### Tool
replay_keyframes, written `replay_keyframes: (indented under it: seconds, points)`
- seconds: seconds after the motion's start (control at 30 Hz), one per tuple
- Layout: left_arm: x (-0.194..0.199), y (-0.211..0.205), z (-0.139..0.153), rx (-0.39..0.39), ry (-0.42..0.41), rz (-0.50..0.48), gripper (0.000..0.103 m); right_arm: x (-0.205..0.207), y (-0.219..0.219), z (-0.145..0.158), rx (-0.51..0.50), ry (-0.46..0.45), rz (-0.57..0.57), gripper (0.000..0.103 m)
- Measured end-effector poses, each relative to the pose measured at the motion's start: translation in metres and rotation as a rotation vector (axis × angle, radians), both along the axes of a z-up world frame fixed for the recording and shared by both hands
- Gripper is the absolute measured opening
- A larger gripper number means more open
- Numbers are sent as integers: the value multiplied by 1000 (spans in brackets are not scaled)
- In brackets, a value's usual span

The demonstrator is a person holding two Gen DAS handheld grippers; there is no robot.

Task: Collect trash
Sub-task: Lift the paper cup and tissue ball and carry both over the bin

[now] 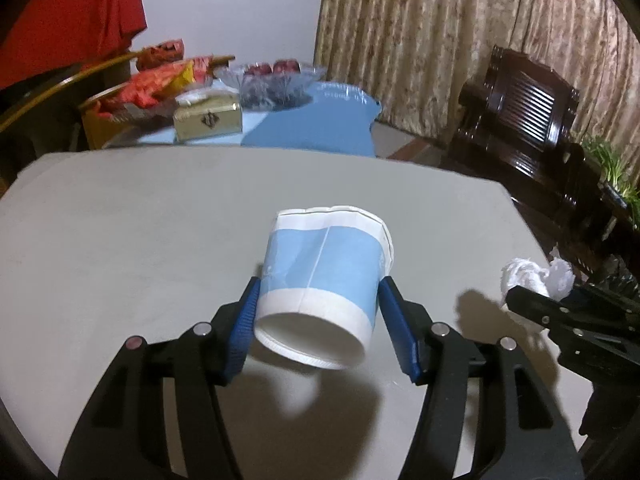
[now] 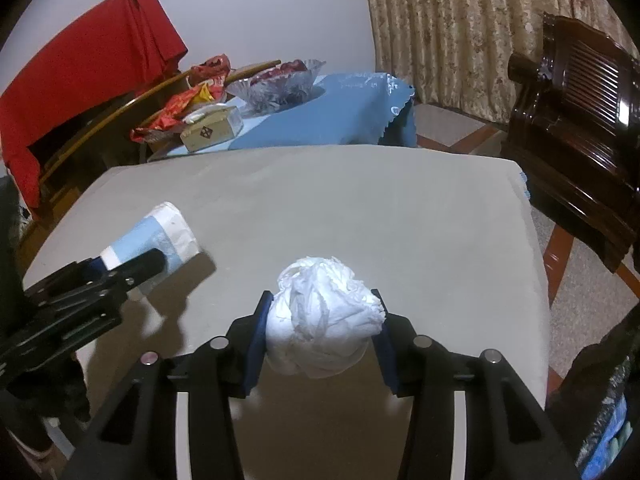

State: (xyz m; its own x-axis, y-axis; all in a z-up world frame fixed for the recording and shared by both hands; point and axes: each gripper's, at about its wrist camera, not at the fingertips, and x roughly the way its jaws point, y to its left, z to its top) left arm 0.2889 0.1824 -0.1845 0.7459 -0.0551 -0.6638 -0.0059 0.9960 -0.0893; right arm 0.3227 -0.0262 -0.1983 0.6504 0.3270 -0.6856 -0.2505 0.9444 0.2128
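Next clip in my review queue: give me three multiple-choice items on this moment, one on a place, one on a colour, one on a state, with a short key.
1. Where is the crumpled tissue?
A. Between the fingers of the right gripper
B. On the blue cloth
C. Inside the cup

2. What colour is the wide band on the paper cup?
A. Red
B. Light blue
C. Green

3. How is the cup in the left gripper?
A. Upright on the grey table
B. Crushed flat on the table
C. Tipped, base toward the camera, held between the pads

Key: A, the right wrist view shows both blue pads pressing the tissue; B, a blue band runs between white edges; C, the round base faces the lens and a shadow lies under it.
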Motion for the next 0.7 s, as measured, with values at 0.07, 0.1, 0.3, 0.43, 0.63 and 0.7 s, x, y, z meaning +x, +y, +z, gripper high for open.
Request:
replay_keyframes:
  seconds: [0.07, 0.1, 0.3, 0.43, 0.63, 0.7]
  points:
    - [-9, -2, 8, 1, -11, 9, 57, -7, -2, 7, 6, -12, -2, 47]
    - [-15, -4, 14, 1, -19, 16, 57, -9, -3, 10, 9, -15, -2, 47]
    - [-42, -11, 40, -23, -48, 39, 57, -32, -10, 34, 20, -48, -1, 47]
    - [-61, -23, 57, -31, -73, 33, 57, -51, -17, 51, 28, -72, -3, 47]
    - [-91, -41, 79, -29, -104, 2, 57, -83, -32, 78, 33, -119, 0, 47]
    - [-100, -47, 86, -33, -113, -3, 57, -93, -37, 88, 33, -136, -2, 47]
